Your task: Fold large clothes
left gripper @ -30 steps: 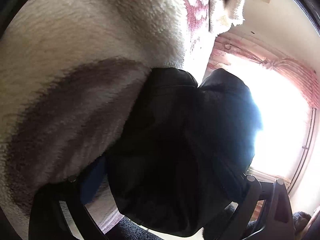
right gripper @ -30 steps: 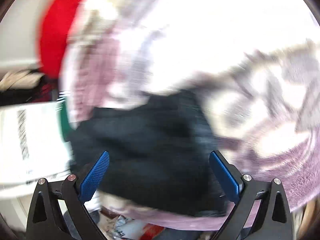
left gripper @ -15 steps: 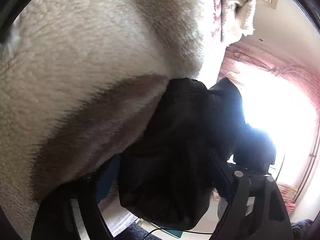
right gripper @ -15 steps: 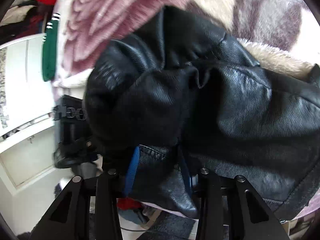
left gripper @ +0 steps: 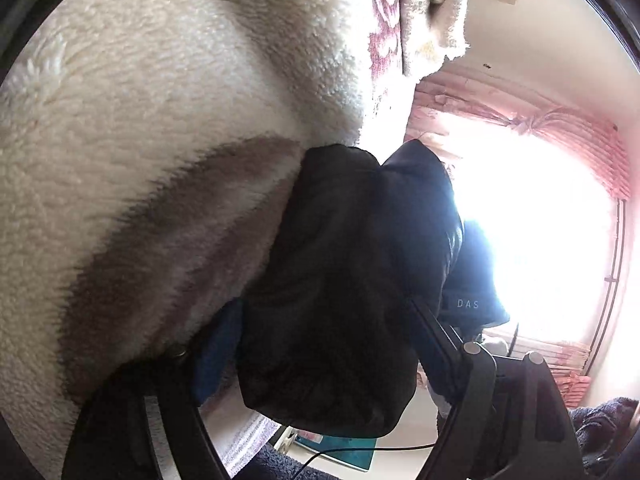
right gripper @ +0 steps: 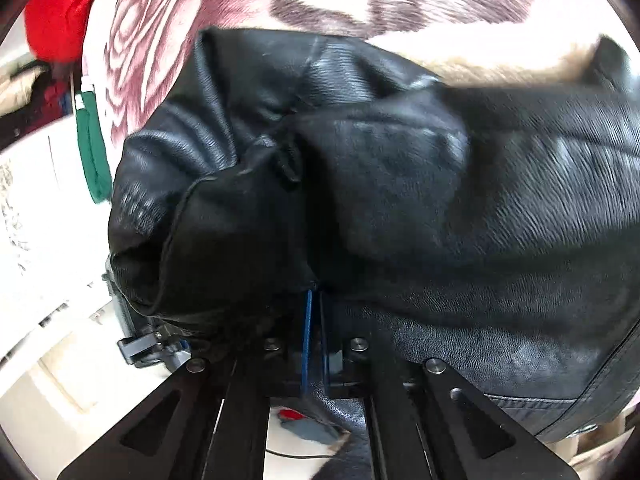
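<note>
Bed surface is a fluffy cream blanket with mauve rose pattern (right gripper: 132,52). Right gripper (right gripper: 314,308) is clamped on a fold of the black leather jacket (right gripper: 440,208); its tips are buried. Left gripper (left gripper: 320,344) straddles a dark jacket bulge (left gripper: 340,280), grip unclear, right pad hidden. Window (left gripper: 532,216) is blown out.

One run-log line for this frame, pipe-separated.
task: fold large clothes | left gripper: shut on black leather jacket | right gripper: shut on jacket | surface: floral fleece blanket
</note>
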Demonstrator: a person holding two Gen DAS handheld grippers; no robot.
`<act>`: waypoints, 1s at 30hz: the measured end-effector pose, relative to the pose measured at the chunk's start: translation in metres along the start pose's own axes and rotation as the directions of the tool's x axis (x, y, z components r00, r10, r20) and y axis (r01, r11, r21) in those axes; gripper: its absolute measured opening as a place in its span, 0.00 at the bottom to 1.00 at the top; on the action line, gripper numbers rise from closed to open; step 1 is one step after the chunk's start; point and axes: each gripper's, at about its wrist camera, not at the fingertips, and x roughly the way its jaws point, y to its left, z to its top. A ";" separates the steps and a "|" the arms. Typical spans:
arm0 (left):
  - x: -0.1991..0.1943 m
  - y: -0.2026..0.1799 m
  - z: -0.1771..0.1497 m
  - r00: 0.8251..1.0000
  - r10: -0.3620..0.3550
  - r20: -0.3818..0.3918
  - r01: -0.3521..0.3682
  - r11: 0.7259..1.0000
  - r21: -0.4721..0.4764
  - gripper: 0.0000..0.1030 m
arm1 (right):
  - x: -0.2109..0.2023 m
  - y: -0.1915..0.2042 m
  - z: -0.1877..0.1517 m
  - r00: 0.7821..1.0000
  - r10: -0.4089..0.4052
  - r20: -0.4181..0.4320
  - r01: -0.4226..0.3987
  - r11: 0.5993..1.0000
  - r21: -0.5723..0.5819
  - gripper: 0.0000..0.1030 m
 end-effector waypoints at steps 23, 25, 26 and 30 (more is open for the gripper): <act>-0.001 -0.025 -0.006 0.983 0.185 -0.021 -0.183 0.980 0.082 0.90 | 0.045 0.031 0.028 0.994 0.049 -0.094 -0.049 0.999 0.003 0.00; 0.005 -0.027 -0.005 0.977 0.207 -0.044 -0.202 0.974 0.101 0.90 | 0.030 0.023 0.024 0.986 0.129 -0.105 -0.128 0.992 0.017 0.00; 0.007 -0.028 -0.004 0.977 0.207 -0.051 -0.200 0.974 0.105 0.91 | 0.018 0.018 0.019 0.979 0.176 -0.105 -0.175 0.984 0.015 0.06; 0.021 -0.033 0.001 0.974 0.215 -0.074 -0.206 0.972 0.112 0.91 | -0.052 -0.018 -0.004 0.982 0.190 0.002 -0.190 0.982 -0.005 0.83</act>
